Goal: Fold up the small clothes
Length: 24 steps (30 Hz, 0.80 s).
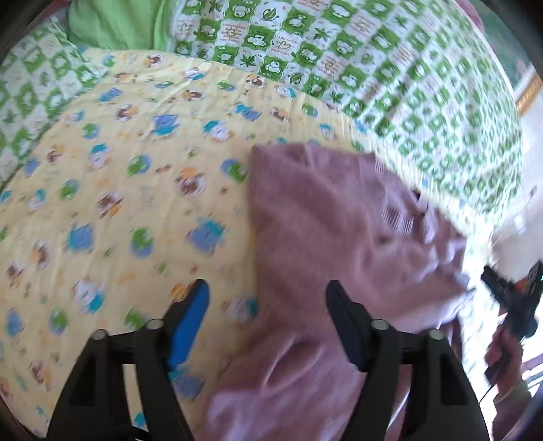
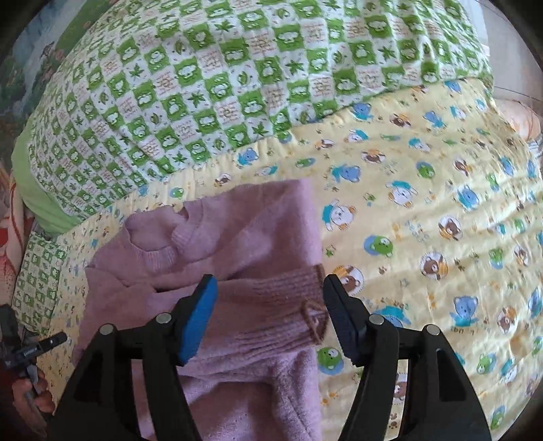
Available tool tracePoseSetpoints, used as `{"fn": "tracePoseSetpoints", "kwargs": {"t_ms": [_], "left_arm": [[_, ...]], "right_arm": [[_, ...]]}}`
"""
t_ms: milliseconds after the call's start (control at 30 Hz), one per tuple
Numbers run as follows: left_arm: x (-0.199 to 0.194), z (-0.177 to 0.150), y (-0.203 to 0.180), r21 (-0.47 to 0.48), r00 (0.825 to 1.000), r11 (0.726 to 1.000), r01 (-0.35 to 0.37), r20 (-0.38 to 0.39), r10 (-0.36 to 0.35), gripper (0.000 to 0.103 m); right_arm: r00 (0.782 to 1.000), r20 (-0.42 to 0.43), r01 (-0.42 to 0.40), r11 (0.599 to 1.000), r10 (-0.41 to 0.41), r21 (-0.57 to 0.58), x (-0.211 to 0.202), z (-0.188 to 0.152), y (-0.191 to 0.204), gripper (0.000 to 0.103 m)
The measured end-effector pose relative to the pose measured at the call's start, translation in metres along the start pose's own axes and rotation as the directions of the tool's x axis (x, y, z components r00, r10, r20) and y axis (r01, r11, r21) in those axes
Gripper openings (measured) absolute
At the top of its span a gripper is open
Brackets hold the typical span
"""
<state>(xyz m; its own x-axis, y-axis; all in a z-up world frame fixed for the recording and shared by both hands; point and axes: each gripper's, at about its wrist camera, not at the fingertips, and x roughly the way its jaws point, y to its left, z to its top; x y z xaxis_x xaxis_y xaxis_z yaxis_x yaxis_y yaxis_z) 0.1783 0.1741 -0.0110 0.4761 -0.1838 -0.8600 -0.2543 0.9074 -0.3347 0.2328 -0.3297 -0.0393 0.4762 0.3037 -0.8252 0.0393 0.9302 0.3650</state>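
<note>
A small pink knitted sweater (image 2: 237, 244) lies on a yellow cartoon-print quilt (image 2: 424, 220), its collar to the left and a ribbed cuff (image 2: 288, 298) folded across its body. My right gripper (image 2: 268, 291) is open, its fingers straddling that cuff just above it. In the left wrist view the sweater (image 1: 322, 220) shows blurred, lying to the right. My left gripper (image 1: 268, 298) is open over the sweater's left edge, holding nothing. The right gripper (image 1: 509, 291) shows at the far right of the left wrist view, the left gripper (image 2: 30, 346) at the far left of the right wrist view.
A green and white checked quilt (image 2: 220, 84) lies bunched behind the yellow one. A plain green pillow (image 1: 115, 23) sits at the back left. The bed's edge and a bright floor (image 1: 522, 217) are to the right in the left wrist view.
</note>
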Motion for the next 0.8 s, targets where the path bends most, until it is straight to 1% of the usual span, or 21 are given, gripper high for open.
{"fn": "tracePoseSetpoints", "kwargs": {"t_ms": [33,100,167,300,367,467,533,600,633,667,700,733,767,800], "left_arm": [[0.007,0.010,-0.003,-0.003,1.000,1.000,0.008,-0.012,-0.008,0.074],[0.025,0.030,-0.010,0.011,0.999,1.000,0.002,-0.039,-0.001,0.075],[0.042,0.045,-0.015,0.022,0.997,1.000,-0.002,-0.071,0.004,0.077],[0.076,0.067,-0.014,0.008,0.992,1.000,-0.016,-0.125,0.017,0.077],[0.089,0.073,-0.010,-0.006,0.989,1.000,-0.027,-0.142,0.026,0.077],[0.110,0.080,-0.004,-0.050,0.986,0.998,-0.036,-0.164,0.027,0.079],[0.116,0.081,-0.003,-0.063,0.988,0.997,-0.034,-0.150,0.024,0.080],[0.118,0.083,-0.008,-0.042,0.992,0.998,-0.043,-0.119,0.038,0.079],[0.119,0.082,-0.012,-0.017,0.993,0.999,-0.052,-0.106,0.050,0.065],[0.119,0.081,-0.016,0.008,0.994,0.999,-0.052,-0.098,0.052,0.038],[0.118,0.081,-0.022,0.031,0.995,0.999,-0.024,-0.095,0.026,0.023],[0.115,0.082,-0.025,0.031,0.996,1.000,0.002,-0.092,0.001,0.013],[0.109,0.085,-0.027,0.034,0.997,0.999,0.005,-0.071,-0.002,0.012],[0.099,0.089,-0.029,0.038,0.999,0.999,0.008,-0.034,-0.007,0.012]], "right_arm": [[1.000,-0.001,-0.018,1.000,0.018,-0.020,0.002,0.004,0.004,0.066],[0.998,-0.013,-0.056,0.997,0.055,-0.060,0.009,0.011,0.014,0.066],[0.997,-0.033,-0.076,0.992,0.073,-0.104,0.017,0.014,0.021,0.066],[0.987,-0.114,-0.133,0.967,0.110,-0.217,0.039,0.019,0.041,0.066],[0.982,-0.156,-0.147,0.950,0.106,-0.277,0.051,0.018,0.050,0.066],[0.966,-0.238,-0.184,0.918,0.103,-0.352,0.073,0.015,0.062,0.066],[0.954,-0.292,-0.190,0.895,0.072,-0.403,0.091,0.008,0.067,0.066],[0.940,-0.340,-0.194,0.875,0.036,-0.444,0.107,0.000,0.068,0.066],[0.934,-0.357,-0.195,0.869,0.023,-0.454,0.113,-0.005,0.068,0.063],[0.930,-0.368,-0.196,0.862,0.012,-0.468,0.117,-0.010,0.066,0.054],[0.931,-0.364,-0.191,0.857,0.004,-0.479,0.118,-0.012,0.065,0.025],[0.931,-0.366,-0.195,0.861,0.011,-0.470,0.118,-0.013,0.063,0.004],[0.926,-0.375,-0.214,0.880,0.045,-0.423,0.116,-0.010,0.058,0.004],[0.931,-0.359,-0.219,0.892,0.070,-0.395,0.113,-0.005,0.054,0.004]]}}
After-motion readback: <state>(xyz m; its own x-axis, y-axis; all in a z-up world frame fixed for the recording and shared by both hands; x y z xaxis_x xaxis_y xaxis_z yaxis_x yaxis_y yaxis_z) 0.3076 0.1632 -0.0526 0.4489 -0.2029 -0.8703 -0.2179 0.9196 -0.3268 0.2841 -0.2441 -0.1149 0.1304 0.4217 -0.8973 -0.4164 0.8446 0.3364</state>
